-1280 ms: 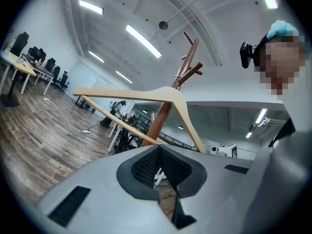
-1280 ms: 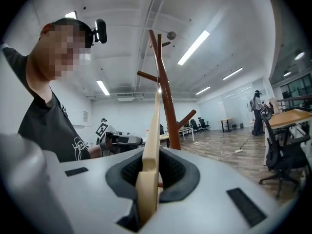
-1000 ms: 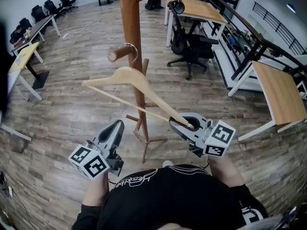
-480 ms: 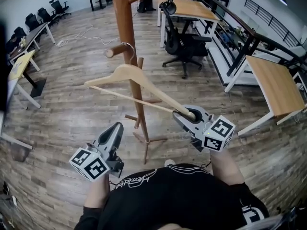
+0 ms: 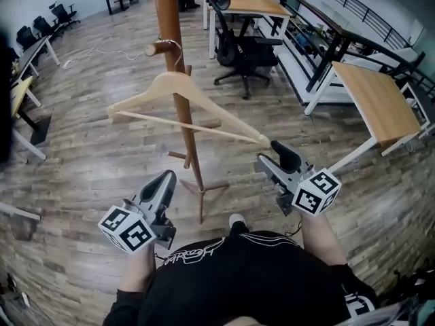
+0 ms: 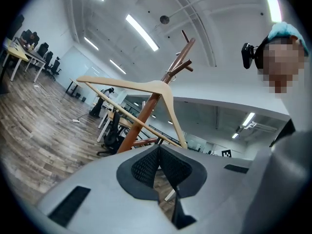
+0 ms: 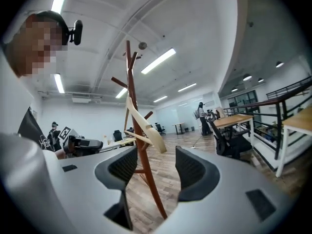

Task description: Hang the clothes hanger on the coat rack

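The light wooden clothes hanger (image 5: 178,90) hangs by its metal hook from a side peg (image 5: 158,47) of the brown coat rack (image 5: 167,19). Its right end sits just ahead of my right gripper (image 5: 276,160). That gripper's jaws have just been opening and now stand wide, with nothing between the pads. In the right gripper view the hanger (image 7: 146,130) and the rack's pole (image 7: 132,82) lie beyond my right gripper (image 7: 155,165). My left gripper (image 5: 162,184) is low at the left, clear of the hanger. Its pads meet in the left gripper view (image 6: 158,164), with the hanger (image 6: 161,89) above.
The rack's feet (image 5: 201,190) spread on the wooden floor close to my legs. A black office chair (image 5: 239,46) and a wooden desk (image 5: 370,97) stand to the right. More desks (image 5: 20,90) line the left side, and a cable lies on the floor farther off.
The right gripper has opened and let go of the hanger's right end, then drawn back a little. The hanger now hangs freely from the peg. The left gripper has barely moved.
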Demonstrator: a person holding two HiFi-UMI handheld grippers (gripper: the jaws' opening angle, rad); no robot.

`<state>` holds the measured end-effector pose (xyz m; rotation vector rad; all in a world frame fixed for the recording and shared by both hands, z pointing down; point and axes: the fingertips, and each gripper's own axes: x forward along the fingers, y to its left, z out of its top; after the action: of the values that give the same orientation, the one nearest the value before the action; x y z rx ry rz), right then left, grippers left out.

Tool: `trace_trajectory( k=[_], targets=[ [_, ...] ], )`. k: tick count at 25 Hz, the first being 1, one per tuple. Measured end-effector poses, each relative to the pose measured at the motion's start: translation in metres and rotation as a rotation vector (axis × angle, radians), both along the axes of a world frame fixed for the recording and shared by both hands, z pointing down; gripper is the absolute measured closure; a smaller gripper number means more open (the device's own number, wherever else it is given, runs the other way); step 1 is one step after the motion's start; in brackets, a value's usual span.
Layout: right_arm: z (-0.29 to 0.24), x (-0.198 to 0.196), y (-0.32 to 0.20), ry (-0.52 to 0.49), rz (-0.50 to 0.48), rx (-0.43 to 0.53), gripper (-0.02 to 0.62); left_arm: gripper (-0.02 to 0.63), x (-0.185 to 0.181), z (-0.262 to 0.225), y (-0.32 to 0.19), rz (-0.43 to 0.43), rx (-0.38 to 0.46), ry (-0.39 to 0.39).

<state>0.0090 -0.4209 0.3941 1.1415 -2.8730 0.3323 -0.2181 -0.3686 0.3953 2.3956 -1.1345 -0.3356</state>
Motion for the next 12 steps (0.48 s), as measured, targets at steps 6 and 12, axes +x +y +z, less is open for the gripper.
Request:
trace_trajectory(
  k=[6, 12],
  targets=[
    [0.026, 0.027, 0.030, -0.036, 0.064, -0.128, 0.344, 0.598, 0.020, 0.008, 0.006, 0.071, -0.013, 0.019],
    [0.034, 0.017, 0.060, -0.033, -0.041, -0.161, 0.344, 0.598, 0.038, 0.006, 0.019, 0.085, 0.001, 0.012]
  ],
)
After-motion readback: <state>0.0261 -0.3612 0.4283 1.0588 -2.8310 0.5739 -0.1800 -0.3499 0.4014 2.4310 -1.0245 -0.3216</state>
